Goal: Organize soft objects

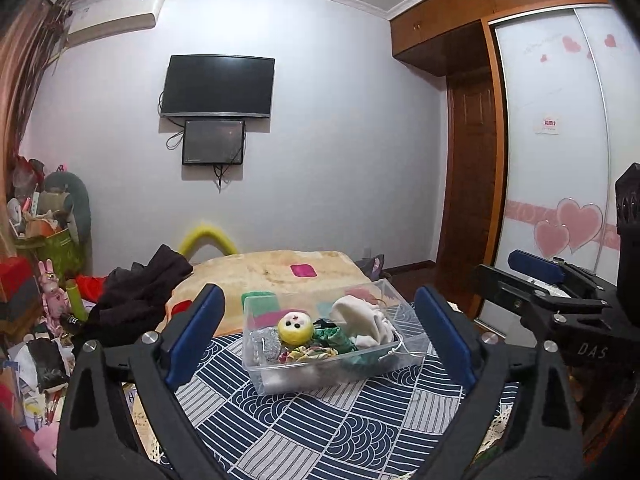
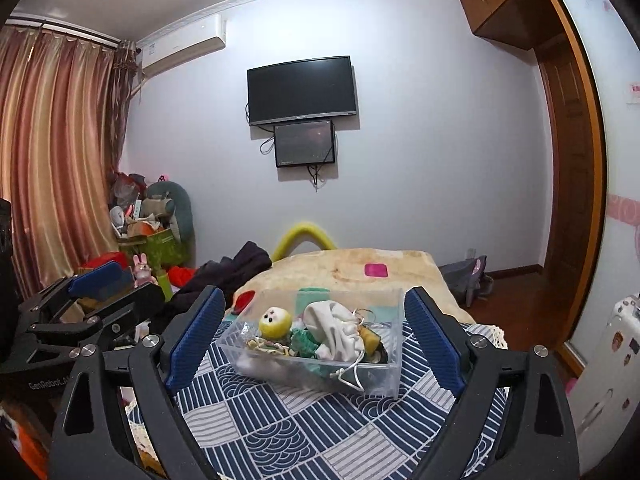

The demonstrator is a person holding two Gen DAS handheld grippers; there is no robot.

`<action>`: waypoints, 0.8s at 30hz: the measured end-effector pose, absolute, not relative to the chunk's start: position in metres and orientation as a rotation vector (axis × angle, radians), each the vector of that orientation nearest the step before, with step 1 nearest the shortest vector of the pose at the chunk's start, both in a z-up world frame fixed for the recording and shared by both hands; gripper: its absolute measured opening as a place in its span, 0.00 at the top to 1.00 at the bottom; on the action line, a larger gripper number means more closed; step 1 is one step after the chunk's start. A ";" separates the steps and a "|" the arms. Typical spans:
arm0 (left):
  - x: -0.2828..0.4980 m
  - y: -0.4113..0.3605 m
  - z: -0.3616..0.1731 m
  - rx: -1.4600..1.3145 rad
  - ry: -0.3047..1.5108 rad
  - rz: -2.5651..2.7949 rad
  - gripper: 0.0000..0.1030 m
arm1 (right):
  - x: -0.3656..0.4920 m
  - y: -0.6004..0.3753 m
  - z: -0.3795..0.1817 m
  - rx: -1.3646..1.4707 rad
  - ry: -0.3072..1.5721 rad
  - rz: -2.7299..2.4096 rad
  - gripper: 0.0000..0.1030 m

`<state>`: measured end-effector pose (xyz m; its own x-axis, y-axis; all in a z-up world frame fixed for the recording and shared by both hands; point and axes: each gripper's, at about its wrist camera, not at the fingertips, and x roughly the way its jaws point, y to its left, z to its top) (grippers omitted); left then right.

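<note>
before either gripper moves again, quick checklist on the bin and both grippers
1. Left gripper open, holding nothing: ok.
2. Right gripper open, holding nothing: ok.
3. Clear bin flat on the patterned cloth: ok.
4. Yellow plush ball and white pouch inside the bin: ok.
5. Pouch drawstring kept inside: not ok, it hangs over the front wall.
6. Pink item on the bed belongs to the task: cannot tell.
</note>
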<state>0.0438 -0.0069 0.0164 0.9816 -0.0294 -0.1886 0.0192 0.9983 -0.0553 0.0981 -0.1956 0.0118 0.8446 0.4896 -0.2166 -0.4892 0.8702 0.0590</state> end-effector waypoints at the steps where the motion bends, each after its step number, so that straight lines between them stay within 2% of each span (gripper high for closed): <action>1: 0.044 -0.007 0.016 -0.055 0.191 -0.024 0.06 | 0.098 -0.196 0.012 0.002 0.229 0.516 0.12; 24: 0.042 -0.003 0.016 -0.076 0.195 -0.022 0.04 | 0.096 -0.196 0.012 0.004 0.230 0.519 0.12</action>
<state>0.0420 -0.0032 0.0162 0.9809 -0.0290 -0.1924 0.0142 0.9969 -0.0775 0.0957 -0.1957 0.0119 0.8435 0.4916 -0.2165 -0.4907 0.8691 0.0616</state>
